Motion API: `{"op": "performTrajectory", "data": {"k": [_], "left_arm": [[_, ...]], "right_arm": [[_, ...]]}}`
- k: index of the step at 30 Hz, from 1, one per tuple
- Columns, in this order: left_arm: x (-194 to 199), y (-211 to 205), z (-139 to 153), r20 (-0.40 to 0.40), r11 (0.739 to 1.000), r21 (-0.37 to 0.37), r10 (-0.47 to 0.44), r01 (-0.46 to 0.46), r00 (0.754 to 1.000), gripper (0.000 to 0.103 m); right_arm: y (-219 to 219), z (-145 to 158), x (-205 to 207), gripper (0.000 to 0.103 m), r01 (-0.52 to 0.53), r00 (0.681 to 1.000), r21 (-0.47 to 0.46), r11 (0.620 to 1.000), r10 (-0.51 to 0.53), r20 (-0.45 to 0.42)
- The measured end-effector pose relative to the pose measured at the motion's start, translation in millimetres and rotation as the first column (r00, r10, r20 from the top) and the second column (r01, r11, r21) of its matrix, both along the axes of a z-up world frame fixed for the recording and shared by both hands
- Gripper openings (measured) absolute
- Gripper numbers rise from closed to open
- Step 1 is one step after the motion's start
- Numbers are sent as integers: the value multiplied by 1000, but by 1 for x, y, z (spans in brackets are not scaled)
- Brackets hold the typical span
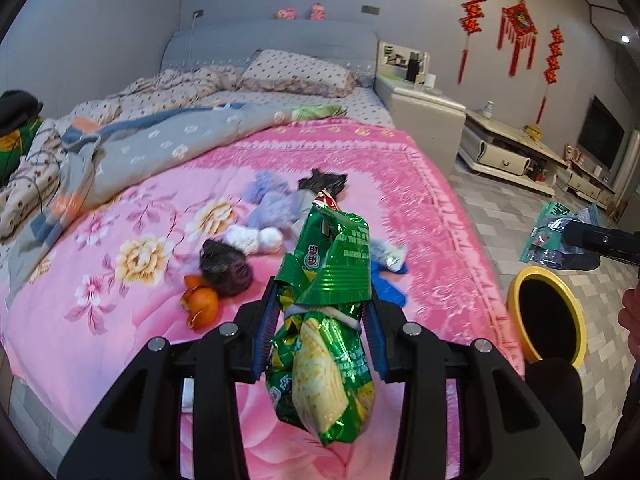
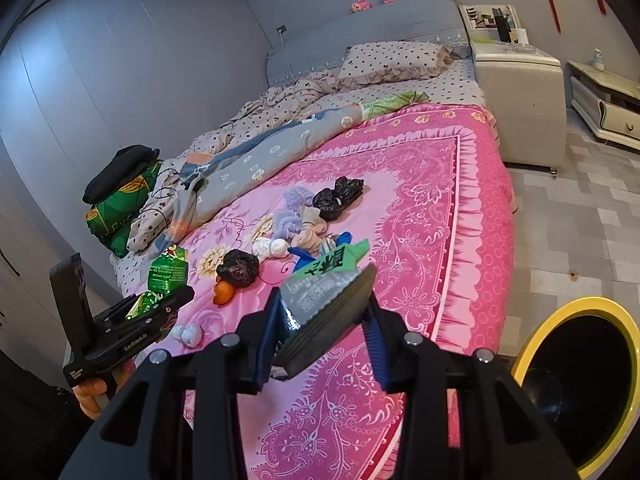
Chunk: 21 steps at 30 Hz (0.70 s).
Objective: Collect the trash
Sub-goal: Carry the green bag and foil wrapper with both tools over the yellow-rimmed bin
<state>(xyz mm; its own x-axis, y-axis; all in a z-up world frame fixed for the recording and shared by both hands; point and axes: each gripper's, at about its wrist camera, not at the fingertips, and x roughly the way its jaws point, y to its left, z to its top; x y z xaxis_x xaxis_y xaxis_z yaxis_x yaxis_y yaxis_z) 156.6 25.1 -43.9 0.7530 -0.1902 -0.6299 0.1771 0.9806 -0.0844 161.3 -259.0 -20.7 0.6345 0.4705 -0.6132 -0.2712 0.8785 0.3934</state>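
Left gripper (image 1: 320,312) fingers are clamped on a crumpled green chip bag (image 1: 328,280), held above the pink bedspread (image 1: 120,340); its white lettering is not legible. Right gripper (image 2: 322,316) fingers are clamped on a green-and-silver packet (image 2: 320,280) printed with black Chinese characters. A yellow-rimmed bin (image 2: 532,352) is seen on the floor beside the bed.

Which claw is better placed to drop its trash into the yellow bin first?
Right, most likely. The right claw, shut on a silver-green packet, has the yellow bin close beside it. The left claw, gripping the green chip bag, is farther away over the pink blanket.
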Motion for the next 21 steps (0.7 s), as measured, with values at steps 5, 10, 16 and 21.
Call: {"op": "performTrajectory", "data": {"k": [5, 10, 16, 21], "left_arm": [[-8, -33, 26, 34, 998, -16, -58, 59, 998, 37], [-10, -73, 44, 51, 992, -15, -122, 123, 991, 37], [-7, -127, 56, 59, 978, -10, -208, 209, 976, 37], [-2, -171, 61, 59, 960, -19, -277, 279, 959, 38]], "right_arm": [[-28, 18, -15, 36, 48, 998, 7, 999, -48, 42], [-62, 30, -26, 36, 103, 992, 16, 995, -104, 73], [-100, 38, -37, 36, 171, 980, 27, 985, -173, 96], [-134, 39, -49, 37, 236, 966, 29, 971, -238, 105]]}}
